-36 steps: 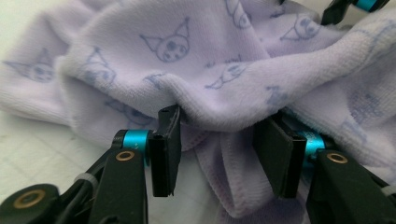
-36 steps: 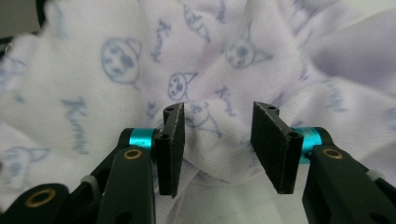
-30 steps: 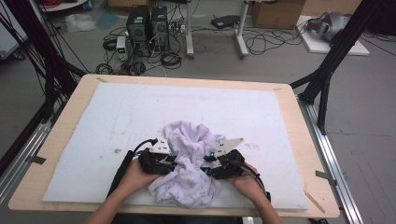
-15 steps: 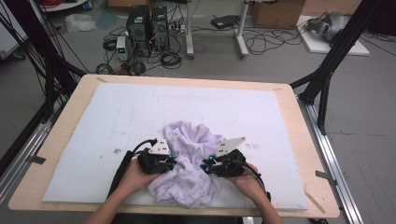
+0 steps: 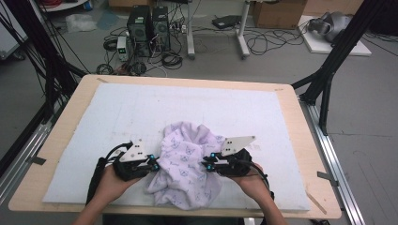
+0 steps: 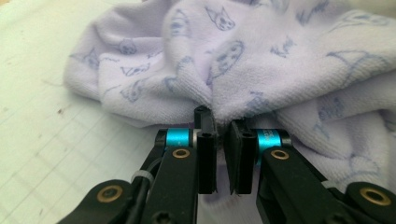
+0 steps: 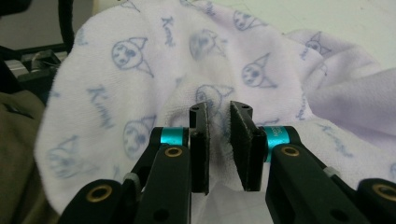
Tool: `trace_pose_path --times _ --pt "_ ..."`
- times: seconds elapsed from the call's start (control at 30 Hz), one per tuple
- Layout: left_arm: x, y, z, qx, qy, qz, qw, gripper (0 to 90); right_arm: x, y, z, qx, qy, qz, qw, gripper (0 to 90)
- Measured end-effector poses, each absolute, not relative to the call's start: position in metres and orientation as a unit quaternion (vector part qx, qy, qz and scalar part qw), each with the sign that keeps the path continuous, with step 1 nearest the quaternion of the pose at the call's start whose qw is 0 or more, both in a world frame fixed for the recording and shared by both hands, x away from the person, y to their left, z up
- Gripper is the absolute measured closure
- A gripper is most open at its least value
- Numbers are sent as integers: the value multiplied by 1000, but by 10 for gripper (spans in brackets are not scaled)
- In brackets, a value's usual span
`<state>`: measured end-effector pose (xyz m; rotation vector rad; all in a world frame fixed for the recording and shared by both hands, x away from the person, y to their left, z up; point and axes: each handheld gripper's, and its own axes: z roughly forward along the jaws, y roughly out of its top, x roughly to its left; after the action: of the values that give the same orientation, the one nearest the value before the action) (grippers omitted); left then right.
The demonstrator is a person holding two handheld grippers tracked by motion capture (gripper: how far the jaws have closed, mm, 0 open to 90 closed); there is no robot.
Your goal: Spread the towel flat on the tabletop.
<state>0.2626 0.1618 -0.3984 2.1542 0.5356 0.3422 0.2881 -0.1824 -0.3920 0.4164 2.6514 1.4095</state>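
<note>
Mat (image 5: 117, 112) beyond towel (image 5: 187, 164) bare — towel heap between grippers.

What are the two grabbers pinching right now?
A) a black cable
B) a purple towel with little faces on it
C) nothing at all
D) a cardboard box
B: the left gripper and the right gripper each have a fold of the pale purple towel squeezed between their black pads, one on each side of the bunched cloth.
</note>
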Motion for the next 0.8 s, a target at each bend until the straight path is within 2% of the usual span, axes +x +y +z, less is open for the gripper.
trace_pose_path --times 0.4,0.43,0.5,0.6,0.7,0.8 --pt "230 178 -399 866 201 123 441 822 260 -175 -398 113 887 447 26 782" --pt "230 178 -399 866 200 124 442 808 258 -175 -400 111 890 442 24 776" --pt "232 180 -397 863 207 124 444 713 256 -177 -400 113 894 434 27 747" --pt "240 188 -390 852 221 125 458 622 262 -186 -392 133 882 450 33 689" --pt "252 193 -385 843 230 125 469 578 273 -194 -383 153 871 464 53 614" --pt "266 189 -383 842 234 124 470 569 286 -198 -382 172 865 468 59 575"
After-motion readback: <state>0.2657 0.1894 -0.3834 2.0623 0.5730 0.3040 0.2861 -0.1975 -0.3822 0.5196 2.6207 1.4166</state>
